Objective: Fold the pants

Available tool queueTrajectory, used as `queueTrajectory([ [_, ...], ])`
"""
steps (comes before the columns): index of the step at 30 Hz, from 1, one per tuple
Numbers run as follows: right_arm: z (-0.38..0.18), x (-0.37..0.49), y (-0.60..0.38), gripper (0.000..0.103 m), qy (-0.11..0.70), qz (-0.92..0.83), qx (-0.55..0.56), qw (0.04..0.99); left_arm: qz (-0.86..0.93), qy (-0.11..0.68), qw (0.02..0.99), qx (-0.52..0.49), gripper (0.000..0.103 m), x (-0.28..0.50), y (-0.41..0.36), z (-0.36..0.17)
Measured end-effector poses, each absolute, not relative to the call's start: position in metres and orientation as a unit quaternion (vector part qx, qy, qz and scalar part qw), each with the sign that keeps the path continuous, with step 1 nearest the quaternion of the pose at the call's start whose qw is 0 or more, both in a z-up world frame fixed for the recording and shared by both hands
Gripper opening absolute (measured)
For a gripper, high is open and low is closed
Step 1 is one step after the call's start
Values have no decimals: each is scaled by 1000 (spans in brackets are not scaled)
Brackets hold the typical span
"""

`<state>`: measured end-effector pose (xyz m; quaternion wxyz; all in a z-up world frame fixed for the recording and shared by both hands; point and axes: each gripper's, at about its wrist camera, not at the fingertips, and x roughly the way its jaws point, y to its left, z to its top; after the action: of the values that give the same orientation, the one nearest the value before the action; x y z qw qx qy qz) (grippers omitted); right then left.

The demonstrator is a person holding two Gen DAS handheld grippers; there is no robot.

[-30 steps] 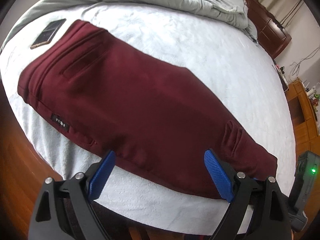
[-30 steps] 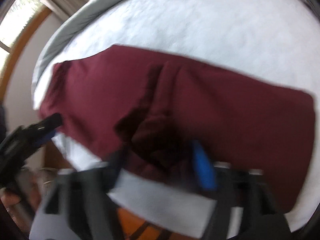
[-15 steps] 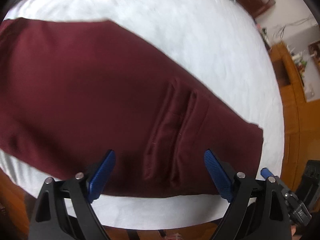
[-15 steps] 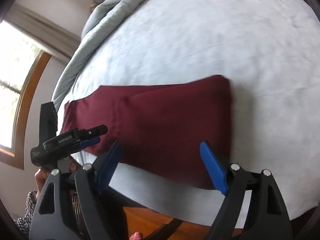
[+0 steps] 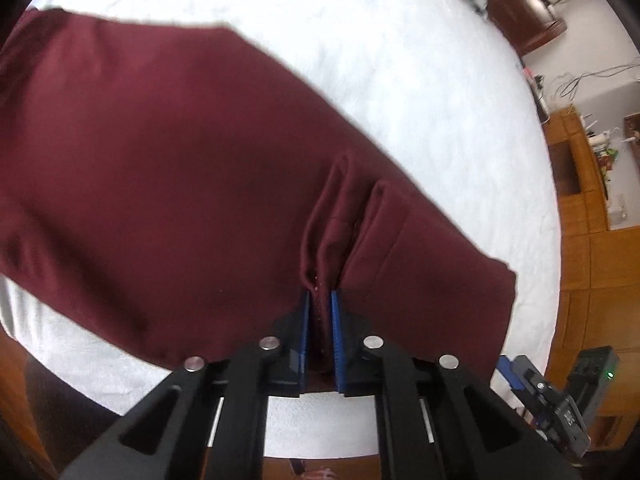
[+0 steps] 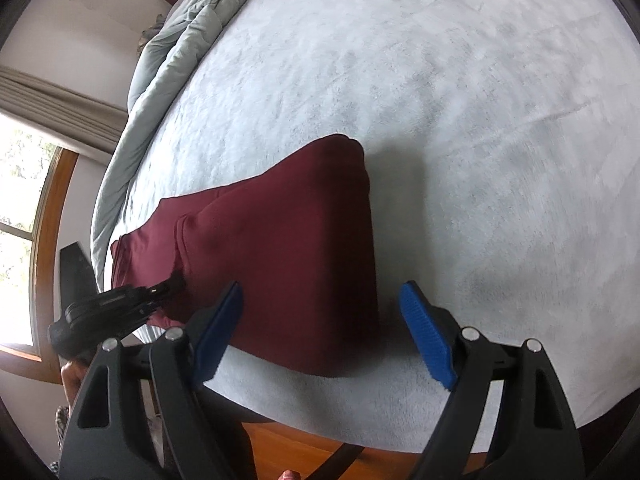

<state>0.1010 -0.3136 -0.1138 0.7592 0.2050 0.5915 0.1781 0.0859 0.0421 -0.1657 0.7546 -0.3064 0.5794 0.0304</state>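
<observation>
Dark red pants [image 5: 180, 168] lie flat across a white bed [image 5: 420, 80], leg end to the right. My left gripper [image 5: 321, 300] is shut on a pinched ridge of the pants' near edge, not far from the leg end. In the right wrist view the pants [image 6: 288, 264] lie lengthwise with their end edge towards me. My right gripper [image 6: 320, 308] is open, its fingers straddling the corner of that end just above the bed. The left gripper [image 6: 120, 304] shows there at the left, on the pants' edge.
A grey duvet [image 6: 168, 64] is bunched along the far side of the bed. Wooden floor [image 6: 320, 444] lies below the near bed edge. Wooden cabinets [image 5: 592, 208] stand to the right, and a window [image 6: 20, 216] is at the left.
My left gripper has closed on the pants' near edge, raising a fold. My right gripper has come closer to the leg end and stays open.
</observation>
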Motion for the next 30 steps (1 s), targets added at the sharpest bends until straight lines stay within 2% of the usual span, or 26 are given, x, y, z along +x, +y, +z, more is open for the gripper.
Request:
queueTrajectory([
  [4, -110, 102, -317, 81, 588, 179, 205, 762, 41, 548, 775, -312, 9, 75, 59, -148],
  [8, -116, 106, -314, 81, 597, 176, 191, 759, 70, 599, 744, -289, 10, 80, 70, -196],
  [10, -120, 108, -313, 81, 602, 176, 195, 754, 64, 593, 752, -282, 10, 79, 67, -202],
  [15, -126, 113, -314, 85, 613, 184, 201, 742, 55, 585, 768, -256, 17, 80, 58, -182],
  [19, -134, 120, -302, 88, 635, 212, 173, 722, 61, 552, 801, -225, 17, 74, 57, -154],
  [23, -151, 124, -289, 88, 652, 218, 155, 709, 33, 525, 824, -212, 30, 85, 45, -143],
  [24, -154, 125, -287, 86, 652, 219, 156, 709, 27, 528, 822, -210, 31, 93, 34, -147],
  [25, -155, 125, -285, 76, 649, 222, 154, 711, 20, 539, 817, -204, 31, 98, 27, -156],
  [26, -155, 125, -283, 50, 646, 230, 154, 711, 20, 547, 812, -200, 31, 102, 24, -163],
  [27, -155, 126, -281, 35, 645, 252, 171, 701, 23, 560, 805, -195, 30, 105, 21, -173],
  [29, -150, 125, -281, 23, 641, 263, 180, 698, 28, 579, 791, -198, 31, 104, 16, -190],
  [30, -145, 124, -280, 22, 638, 272, 173, 700, 30, 574, 793, -202, 32, 99, 20, -194],
])
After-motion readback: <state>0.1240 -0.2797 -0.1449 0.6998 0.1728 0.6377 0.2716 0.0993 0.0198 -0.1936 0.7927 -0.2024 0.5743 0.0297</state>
